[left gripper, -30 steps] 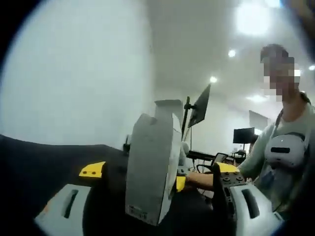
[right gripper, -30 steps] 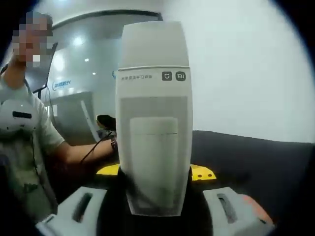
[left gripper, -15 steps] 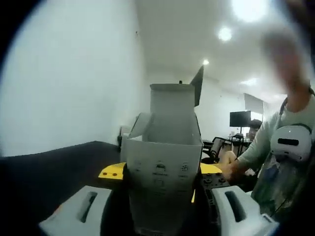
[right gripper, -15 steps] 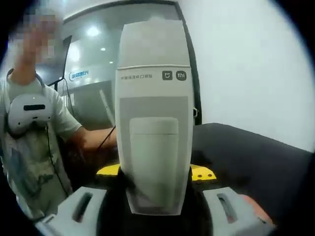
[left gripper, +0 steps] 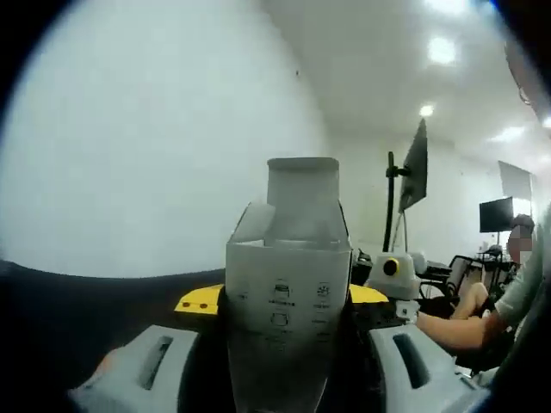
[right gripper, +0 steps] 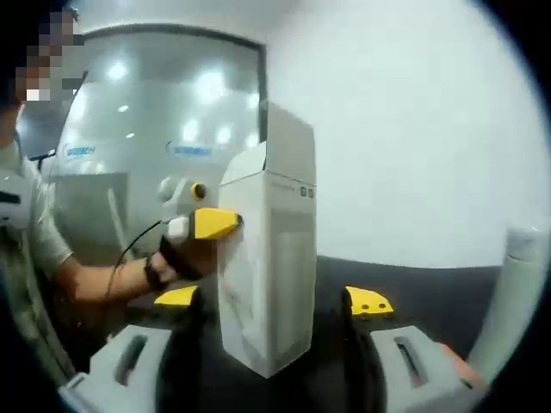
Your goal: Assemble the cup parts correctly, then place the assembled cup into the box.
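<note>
box held upright between the left gripper's jaws

left gripper view: the left gripper (left gripper: 280, 379) pinches a tall white cardboard box (left gripper: 287, 301) between its two grey jaws, which rise on either side of the box's lower part. the box stands upright with its top flaps open, one flap standing tall at the back; small printed icons show on its near face. under it lies a black surface (left gripper: 69, 310). behind, a plain white wall (left gripper: 155, 146) takes up the left side. to the right the room opens out: ceiling lights (left gripper: 442, 50), a dark monitor on a stand (left gripper: 411, 172), another screen (left gripper: 498, 215) further back, and a person's forearm (left gripper: 456, 327) reaching in from the right edge.

right gripper view: the same box (right gripper: 267, 258) sits tilted, seen corner-on, in the wide gap between the spread jaws of the right gripper (right gripper: 267, 379); whether they touch it i cannot tell. the left gripper (right gripper: 202, 225), with yellow parts, is at the box's left side, held by a gloved hand (right gripper: 176, 256). a white cylindrical thing (right gripper: 512, 301) rises at the right edge. a glass partition (right gripper: 146, 146) reflecting lights stands behind at the left, a white wall (right gripper: 413, 129) at the right.
</note>
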